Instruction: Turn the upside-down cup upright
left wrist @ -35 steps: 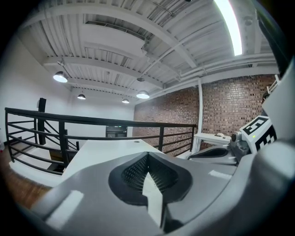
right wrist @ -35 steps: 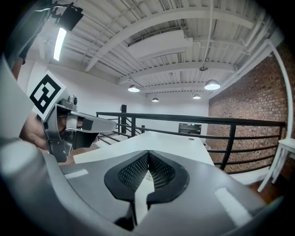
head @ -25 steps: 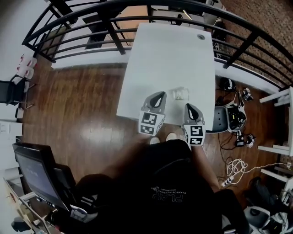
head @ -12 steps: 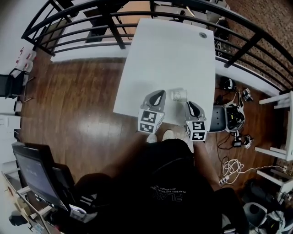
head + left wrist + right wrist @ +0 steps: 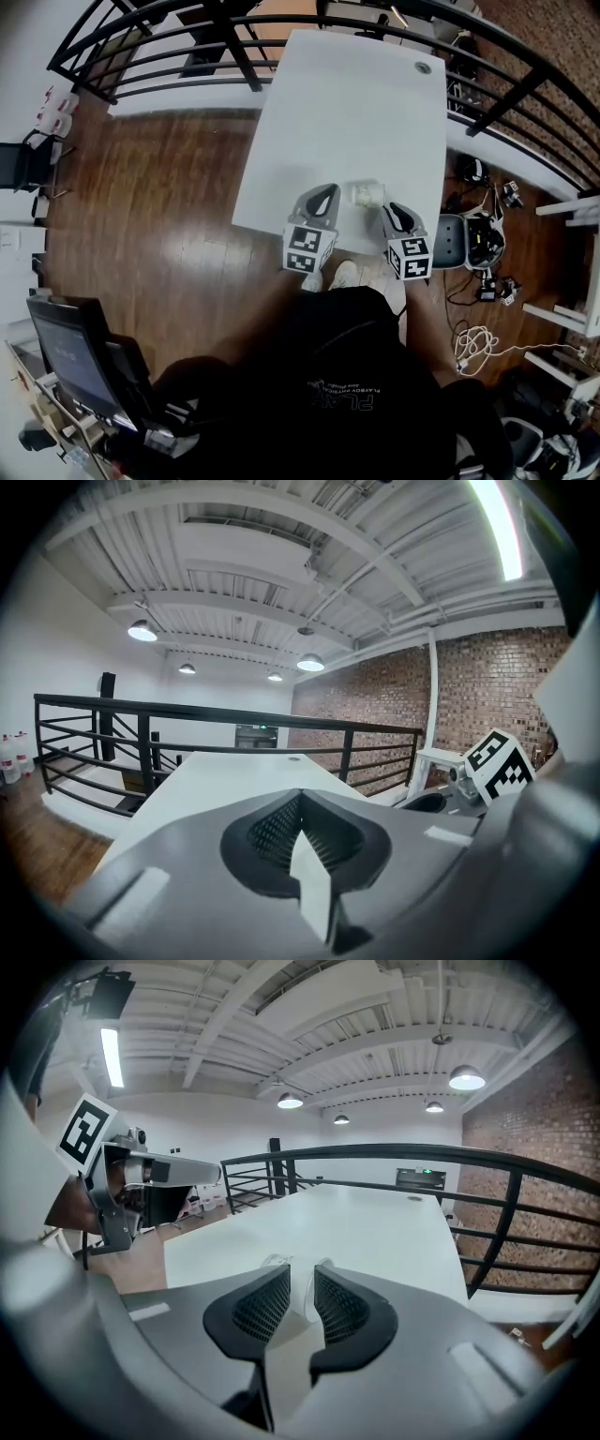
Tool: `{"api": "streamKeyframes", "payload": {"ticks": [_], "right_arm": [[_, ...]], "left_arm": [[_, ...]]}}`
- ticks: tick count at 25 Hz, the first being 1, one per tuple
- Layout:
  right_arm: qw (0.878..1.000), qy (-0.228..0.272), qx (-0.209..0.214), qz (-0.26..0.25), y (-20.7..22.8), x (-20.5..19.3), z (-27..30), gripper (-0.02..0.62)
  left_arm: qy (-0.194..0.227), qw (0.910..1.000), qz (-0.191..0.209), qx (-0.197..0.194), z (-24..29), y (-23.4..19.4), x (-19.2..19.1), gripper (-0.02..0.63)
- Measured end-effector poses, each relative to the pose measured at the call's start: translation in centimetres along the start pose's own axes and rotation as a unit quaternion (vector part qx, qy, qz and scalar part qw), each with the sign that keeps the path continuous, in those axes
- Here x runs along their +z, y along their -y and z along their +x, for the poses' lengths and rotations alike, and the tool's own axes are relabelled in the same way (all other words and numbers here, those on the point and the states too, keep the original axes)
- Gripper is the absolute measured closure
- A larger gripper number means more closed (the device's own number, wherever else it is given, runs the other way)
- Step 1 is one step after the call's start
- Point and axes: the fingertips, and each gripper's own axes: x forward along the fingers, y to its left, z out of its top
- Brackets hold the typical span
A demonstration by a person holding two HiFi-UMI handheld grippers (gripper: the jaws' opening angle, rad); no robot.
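Observation:
A clear plastic cup [image 5: 366, 194] stands on the white table [image 5: 347, 103] near its front edge; which end is up is too small to tell. In the right gripper view the cup [image 5: 274, 1261] shows just beyond the pads and through the gap between them. My right gripper [image 5: 397, 212] [image 5: 302, 1272] is open; its jaws have just been opening, and nothing is gripped. My left gripper [image 5: 324, 198] [image 5: 300, 799] hovers left of the cup with its pads together and nothing between them.
A black railing [image 5: 281, 28] runs round the table's far end and sides. A grey chair [image 5: 469, 239] and cables [image 5: 483, 342] are on the wooden floor at the right. A small round grommet [image 5: 424, 67] sits in the table's far corner.
My right gripper has edged a little closer to the cup. The cup and the left gripper have kept their places.

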Motion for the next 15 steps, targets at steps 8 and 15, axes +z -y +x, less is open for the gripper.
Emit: {"api": "streamKeyframes", "payload": {"ticks": [8, 15], "right_arm": [[0.996, -0.030, 0.071, 0.050, 1.3, -1.6, 2.2, 0.495], [0.986, -0.044, 0.146, 0.064, 1.8, -1.1, 3.5, 0.489]], "left_arm": [[-0.009, 0.9997, -0.010, 0.018, 0.2, -0.9, 0.2, 0.608], [-0.020, 0.9992, -0.014, 0.031, -0.1, -1.4, -0.7, 0.608]]}}
